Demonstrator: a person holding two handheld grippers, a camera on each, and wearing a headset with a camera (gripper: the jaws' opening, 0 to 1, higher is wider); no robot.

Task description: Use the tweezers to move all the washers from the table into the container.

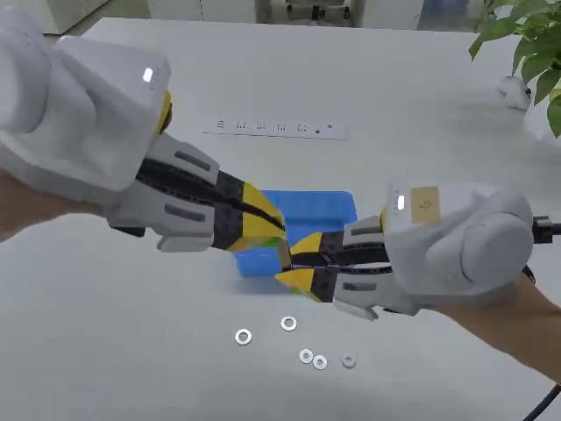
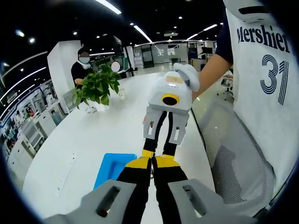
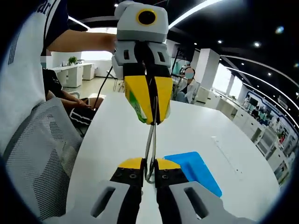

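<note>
Tweezers (image 3: 150, 140) clamped end to end by fingers of left gripper (image 3: 153, 120) and right gripper (image 3: 148, 164)

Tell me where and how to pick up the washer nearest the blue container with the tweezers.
Grip the washer by its ring: one tweezers tip in the hole, the other outside the rim, coming steeply from above. It lies flat on the table, so a sideways pinch would likely slip. It sits apart from the other washers, so any side looks free.
</note>
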